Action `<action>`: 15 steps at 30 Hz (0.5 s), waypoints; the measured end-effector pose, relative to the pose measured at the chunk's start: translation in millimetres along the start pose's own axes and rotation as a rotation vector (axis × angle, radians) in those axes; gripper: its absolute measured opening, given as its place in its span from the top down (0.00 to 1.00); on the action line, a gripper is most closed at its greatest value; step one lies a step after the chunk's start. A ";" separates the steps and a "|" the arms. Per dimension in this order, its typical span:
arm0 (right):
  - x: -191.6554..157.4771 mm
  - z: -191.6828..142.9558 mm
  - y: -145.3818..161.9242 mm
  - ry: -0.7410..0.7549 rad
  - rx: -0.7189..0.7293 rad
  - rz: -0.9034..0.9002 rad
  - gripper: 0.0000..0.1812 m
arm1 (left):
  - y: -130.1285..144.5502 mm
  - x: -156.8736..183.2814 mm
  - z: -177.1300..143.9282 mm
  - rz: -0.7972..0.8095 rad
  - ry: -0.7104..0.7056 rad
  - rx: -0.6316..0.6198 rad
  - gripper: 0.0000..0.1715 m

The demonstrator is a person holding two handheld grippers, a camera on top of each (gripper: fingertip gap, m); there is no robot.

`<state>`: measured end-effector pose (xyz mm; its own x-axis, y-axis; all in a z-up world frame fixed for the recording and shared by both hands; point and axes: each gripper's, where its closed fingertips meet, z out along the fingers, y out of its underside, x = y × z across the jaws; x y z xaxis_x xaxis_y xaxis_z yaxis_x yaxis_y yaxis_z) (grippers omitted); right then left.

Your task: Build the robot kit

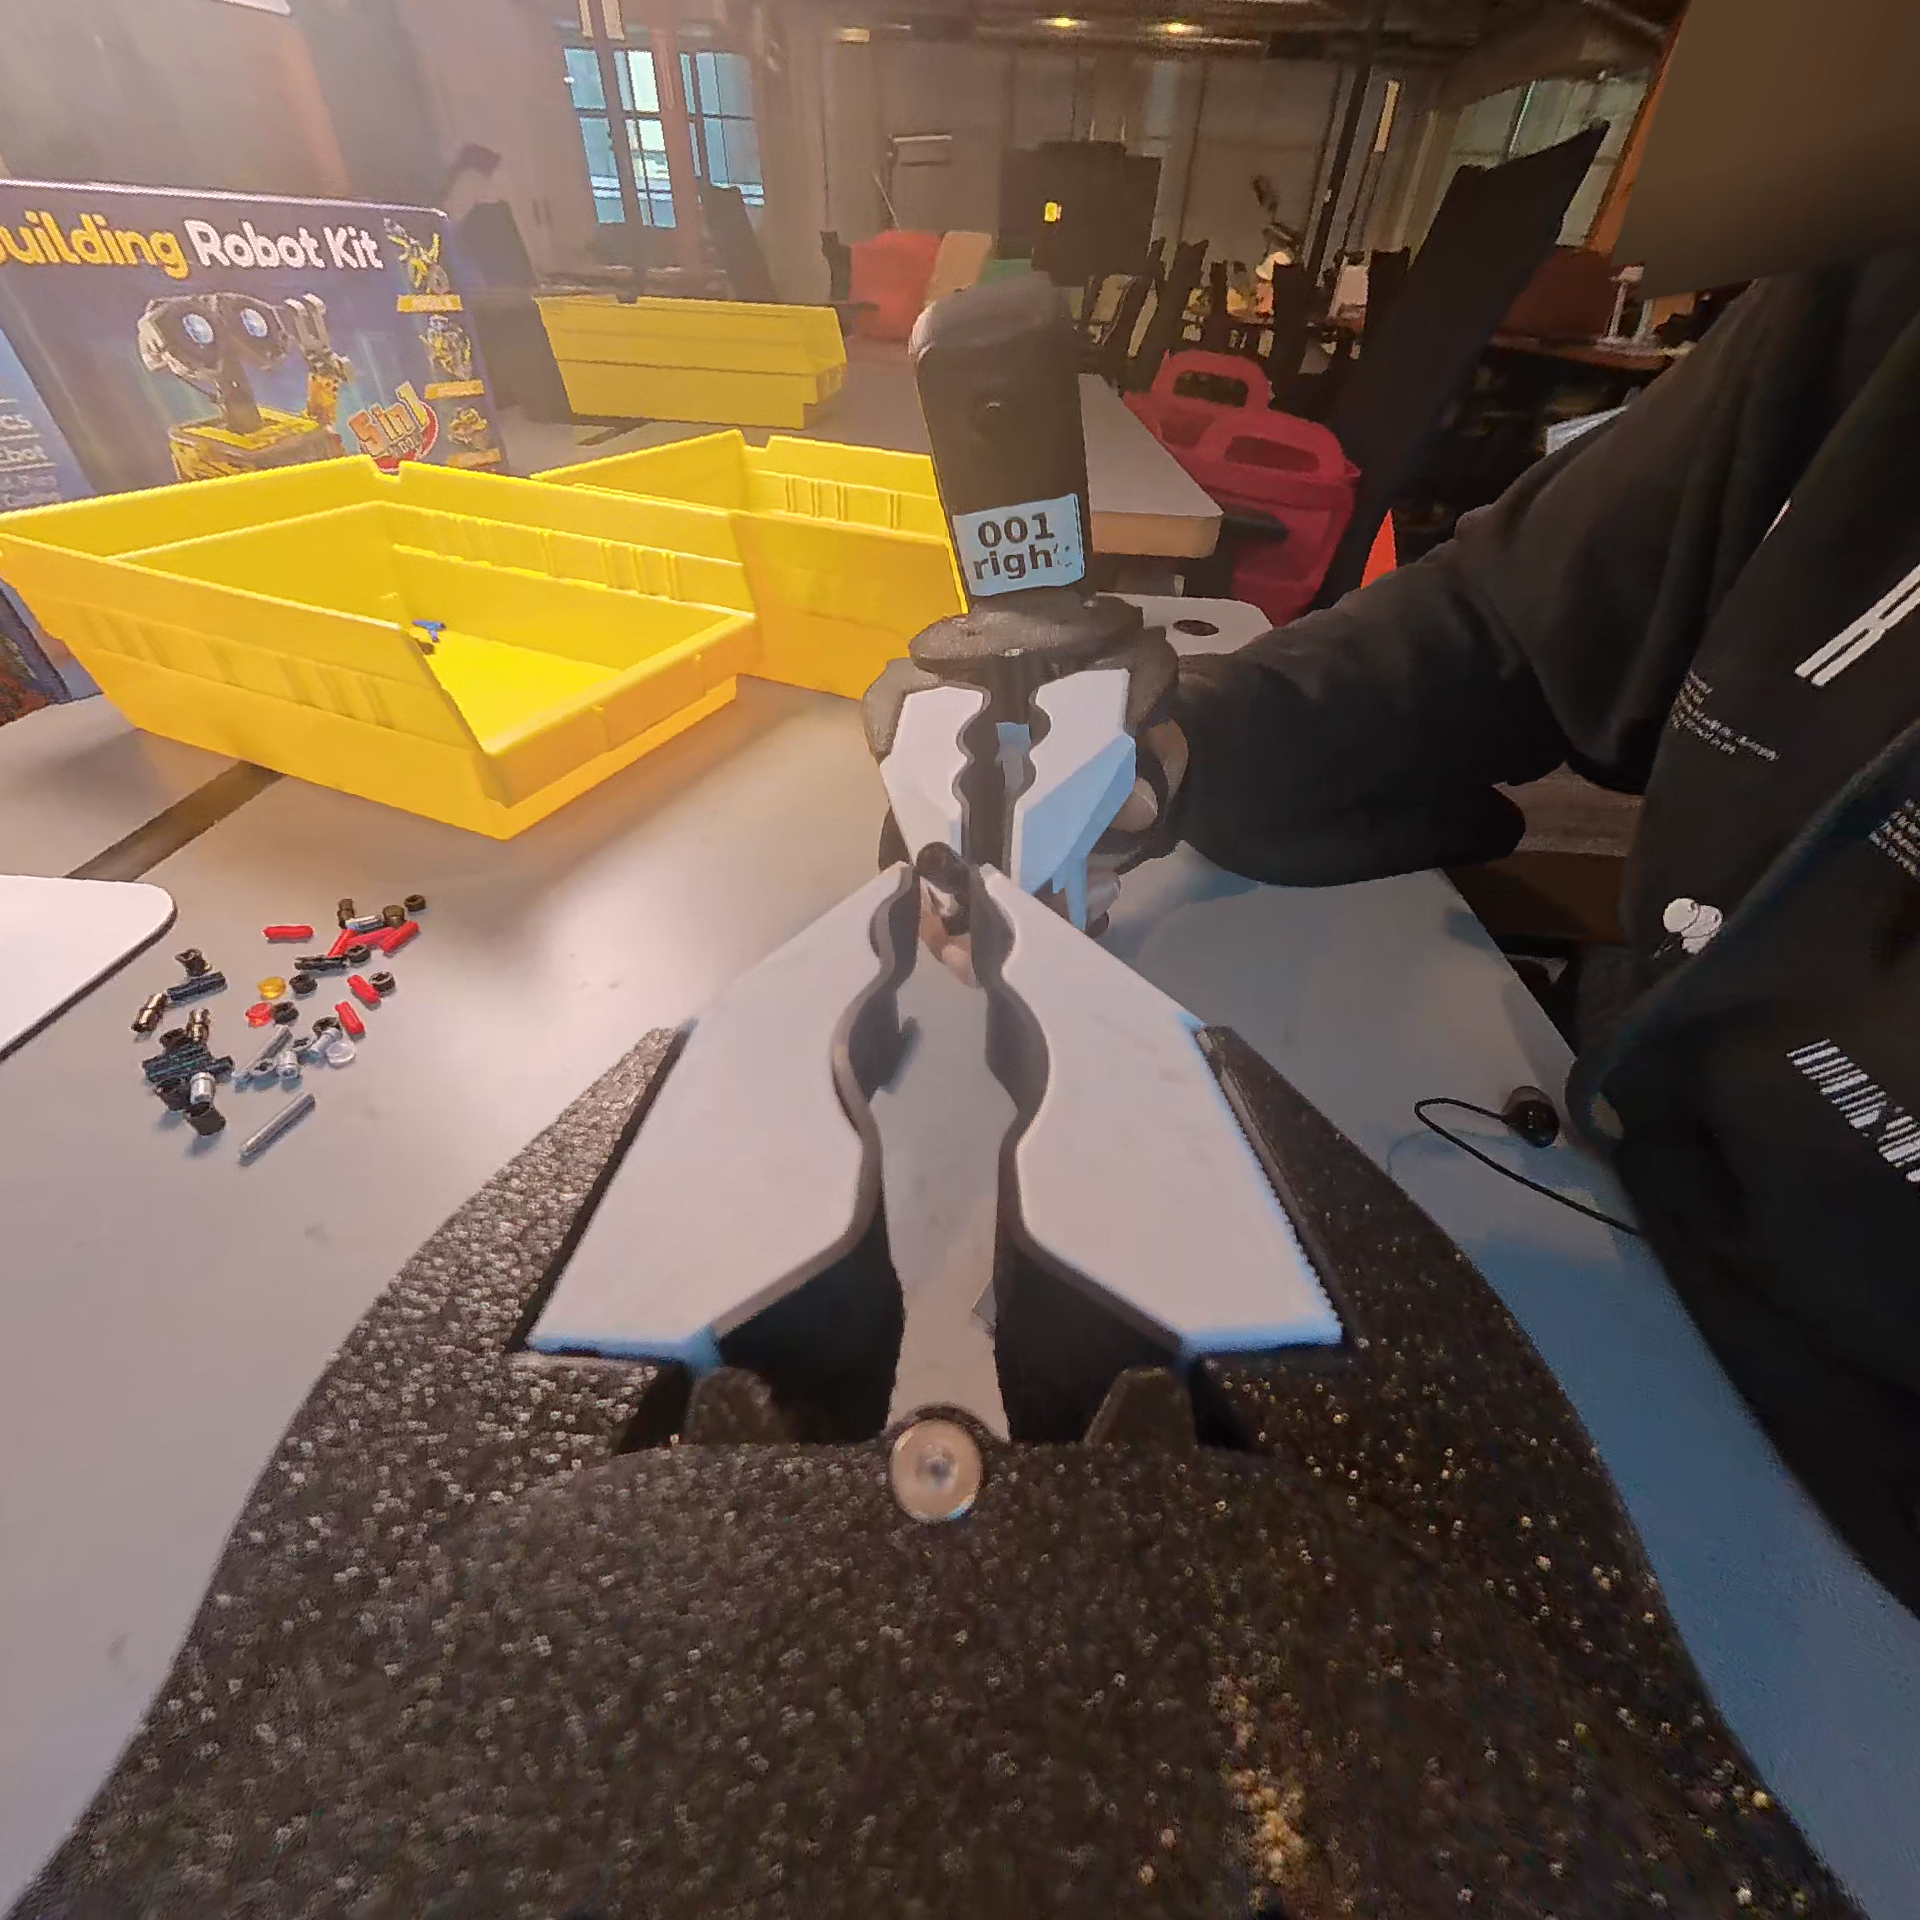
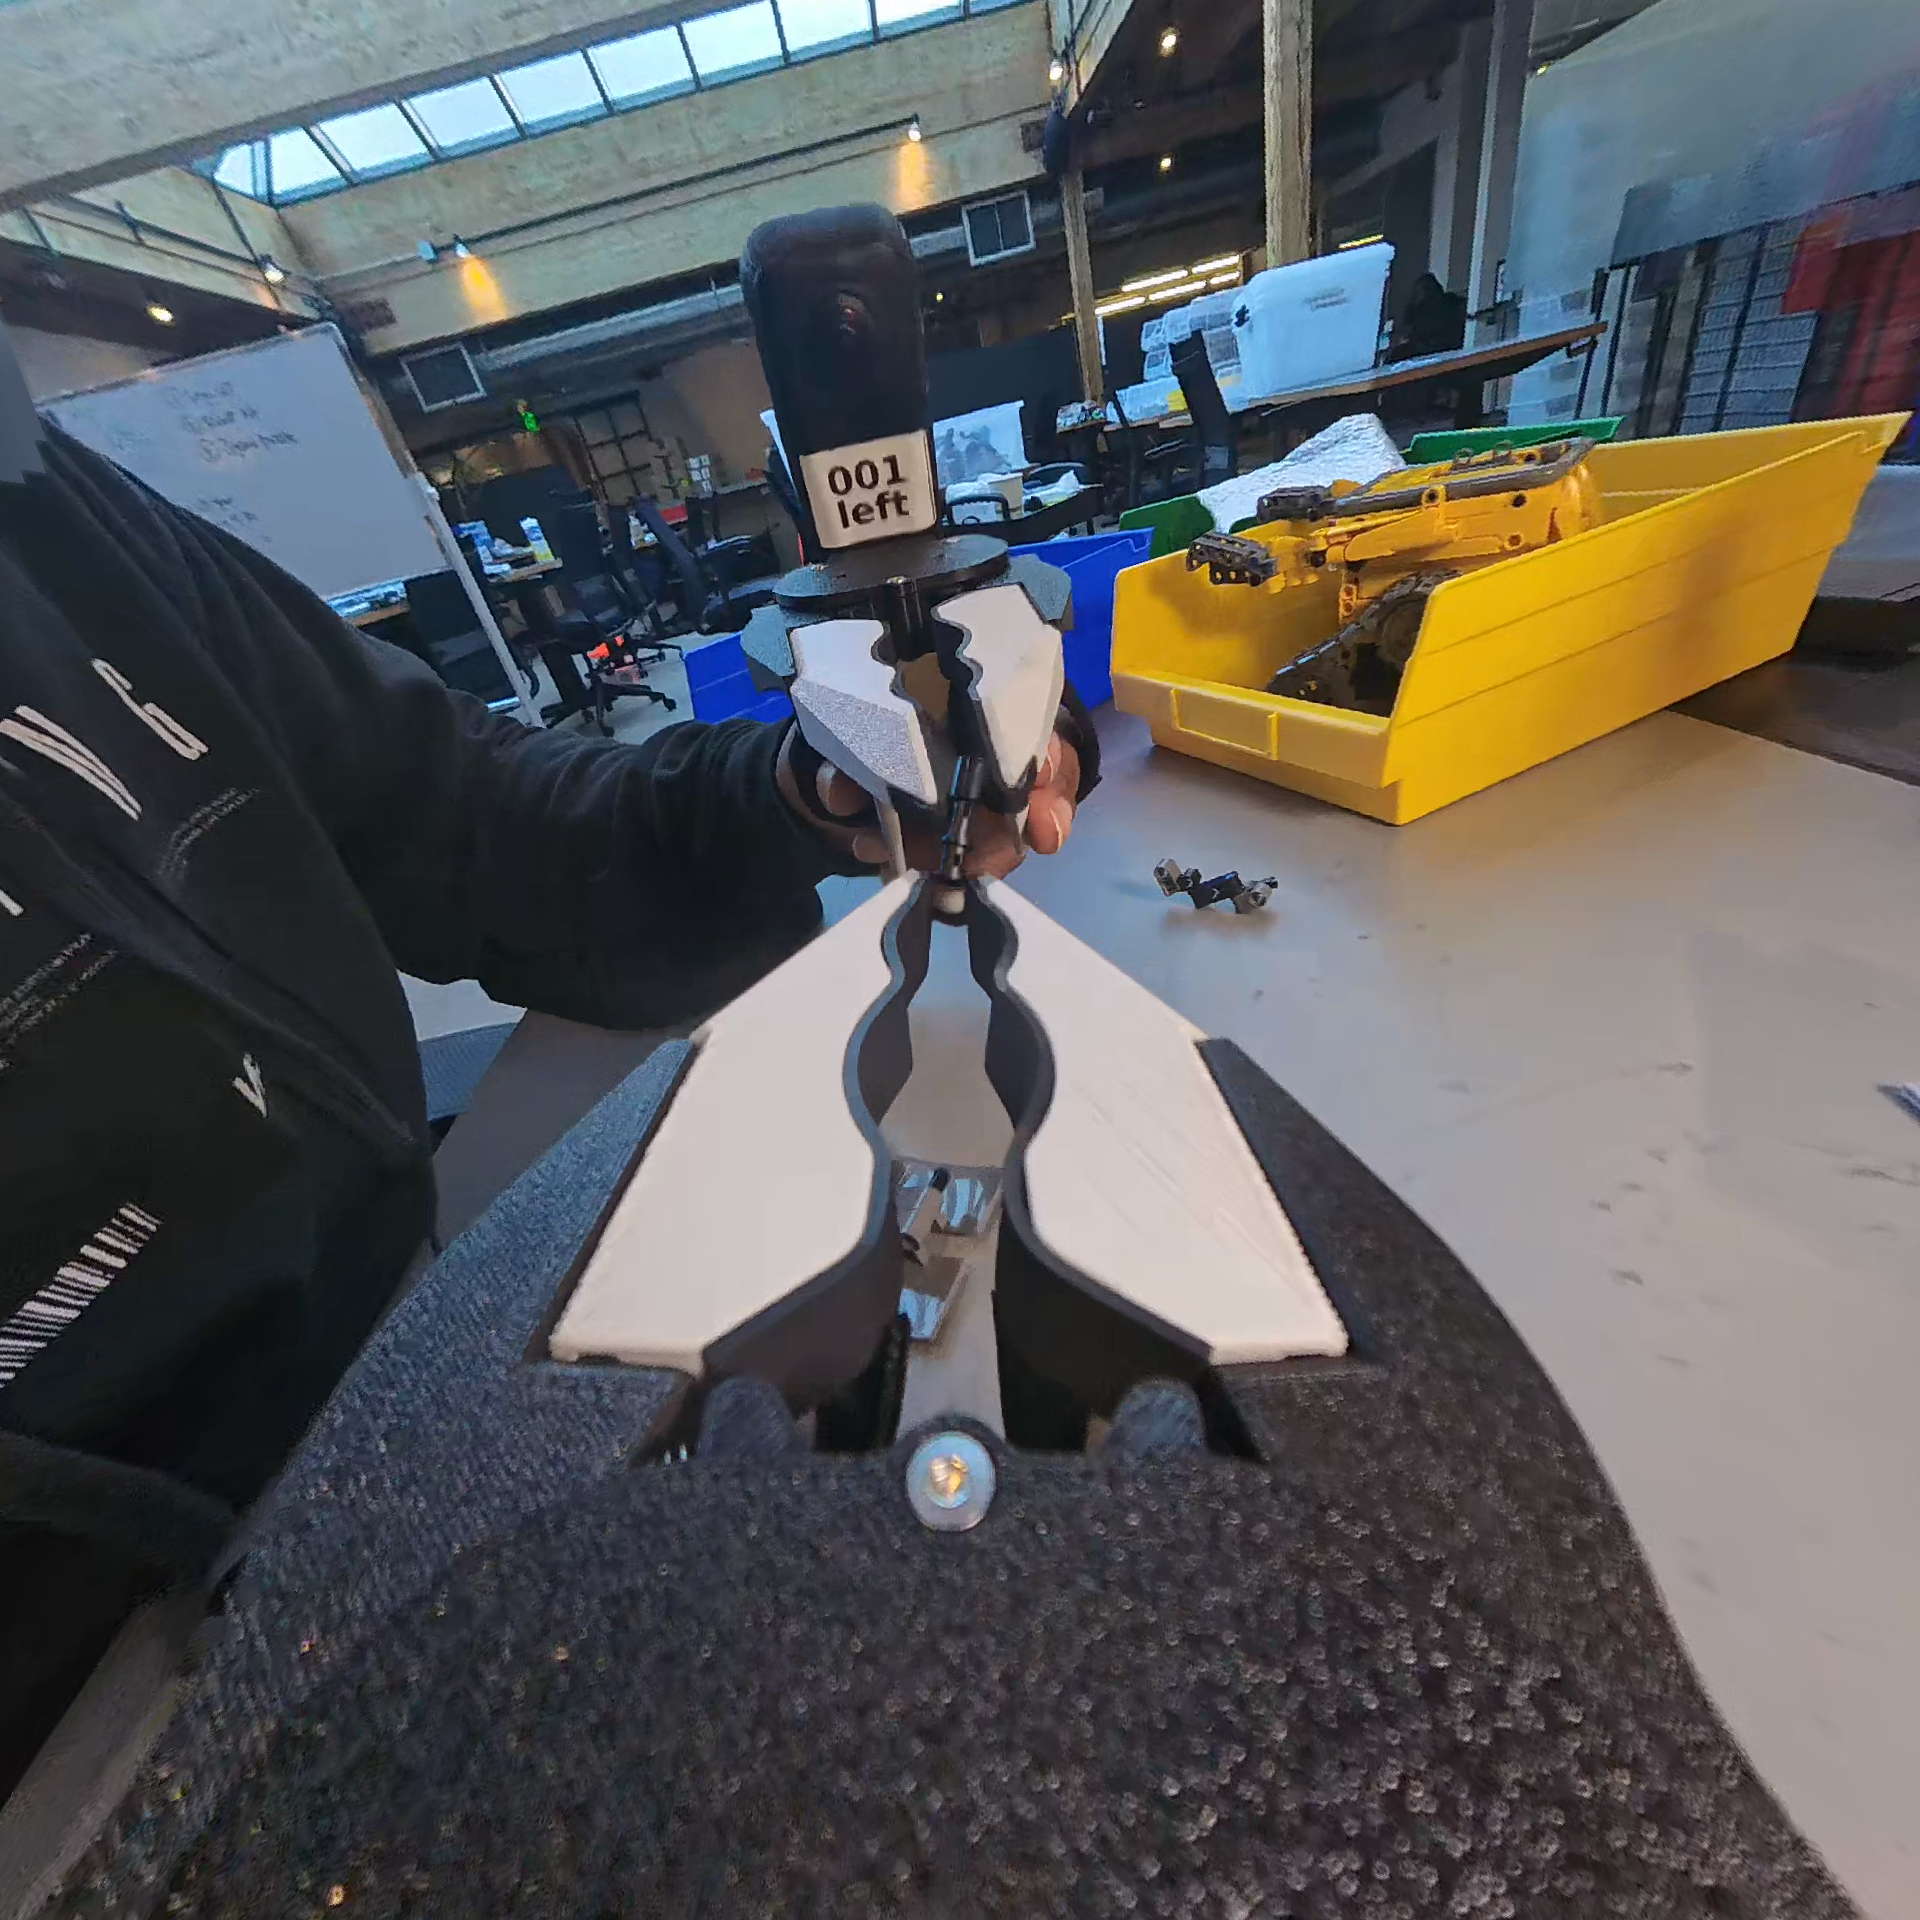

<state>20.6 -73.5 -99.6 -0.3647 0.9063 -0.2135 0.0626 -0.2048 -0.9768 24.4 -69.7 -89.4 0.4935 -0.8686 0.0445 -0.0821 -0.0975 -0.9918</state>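
The two grippers meet tip to tip above the grey table [image 1: 520, 1195], each pinching an end of one thin black rod-shaped part; the left gripper [image 1: 943, 894] has its white fingers [image 1: 790, 1091] drawn narrow, and their tips clamp the small black piece [image 1: 943, 871]; the right gripper [image 2: 948, 896], fingers likewise nearly together, grips the pale lower end of that same piece [image 2: 956, 821], which stands roughly upright between the two claws; in the left wrist view the right gripper [image 1: 1003, 821] shows facing the camera, held by a hand [image 1: 1158, 779] in a black sleeve; in the right wrist view the left gripper [image 2: 961, 779] shows the same way, with bare fingers of a hand [image 2: 1023, 821] wrapped behind it; left of the held piece, on the table, lies a scatter of small loose parts [image 1: 270, 1008], black, red, grey and one yellow; beyond that scatter stands an open yellow bin [image 1: 395, 634] with a tiny blue bit inside, a second yellow bin [image 1: 842, 540] just beside it, and a printed kit box [image 1: 239, 332] upright behind them; in the right wrist view, to the right of the held piece, a small grey and black sub-assembly [image 2: 1216, 888] rests on the table, and farther that way another yellow bin [image 2: 1507, 665] holds a partly built yellow and black tracked model [image 2: 1423, 551]; a thin black cable [image 1: 1507, 1153] lies on the table near the person's dark jacket [image 1: 1766, 831]
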 end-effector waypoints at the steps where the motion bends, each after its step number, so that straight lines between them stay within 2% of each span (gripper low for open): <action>1: -1.2 0.8 1.8 -0.001 -0.011 -0.011 0.97 | 0.4 0.6 0.3 0.017 -0.004 -0.012 0.95; 6: -0.2 -3.3 -9.7 -0.003 0.046 0.004 0.97 | 2.1 -1.3 -2.9 0.061 -0.024 -0.046 0.96; 15: 0.5 -3.9 -3.1 -0.002 -0.011 -0.011 0.97 | 8.6 -3.1 -1.1 0.083 -0.039 -0.079 0.97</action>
<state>23.8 -70.9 -96.8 -0.3674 0.9078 -0.2023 0.0682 -0.1906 -0.9793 21.2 -68.4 -98.0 0.5152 -0.8560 -0.0436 -0.1914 -0.0653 -0.9793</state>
